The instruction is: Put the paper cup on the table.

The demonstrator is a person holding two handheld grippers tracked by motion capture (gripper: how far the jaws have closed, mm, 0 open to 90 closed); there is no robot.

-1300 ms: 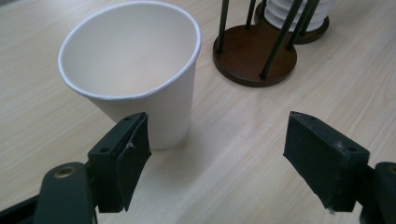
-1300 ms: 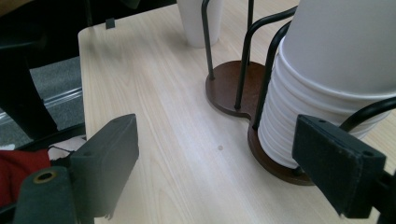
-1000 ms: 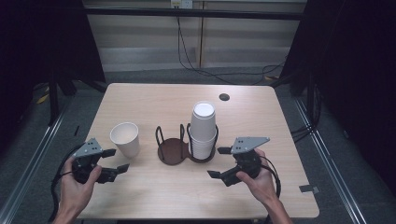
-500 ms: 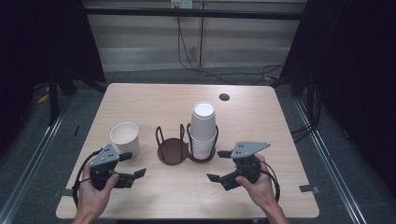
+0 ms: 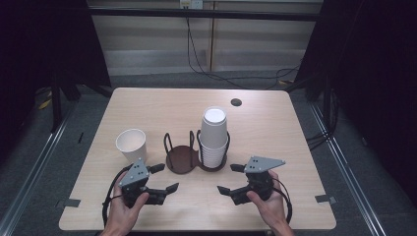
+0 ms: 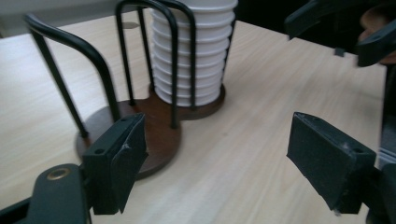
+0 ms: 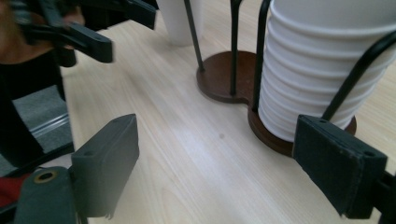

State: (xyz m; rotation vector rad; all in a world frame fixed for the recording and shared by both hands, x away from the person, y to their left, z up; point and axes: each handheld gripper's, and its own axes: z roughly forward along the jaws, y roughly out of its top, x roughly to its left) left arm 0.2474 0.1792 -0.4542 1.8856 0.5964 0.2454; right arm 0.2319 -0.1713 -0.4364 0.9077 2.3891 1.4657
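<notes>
1. Holding both tools low over the near edge of the table (image 5: 147, 103), I have the left gripper (image 5: 166, 177) with its jaws spread wide and nothing between them. The right gripper (image 5: 228, 179) stands just as wide and just as empty.
2. The cup holder (image 5: 182, 158) sits at the middle of the table, between my two grippers and a little beyond them. Its left ring is bare. Its right ring carries the stack of cups (image 5: 214, 135), bottoms up.
3. The single cup (image 5: 132, 143) stands upright toward the left edge, near the holder's bare ring and just beyond my left gripper.
4. I think the biggest risk is that single cup. It is light paper, so a jaw arriving off-centre would tip it or push it toward the left edge.
5. Squeezing it hard near the rim would probably crush the wall, and it could then slip out.
6. On the right, a jaw could catch one of the holder's wire loops, which would drag the whole holder and rock the tall stack.
7. Pulling one cup off the stack may lift several nested ones together if the right gripper bites too low.
</notes>
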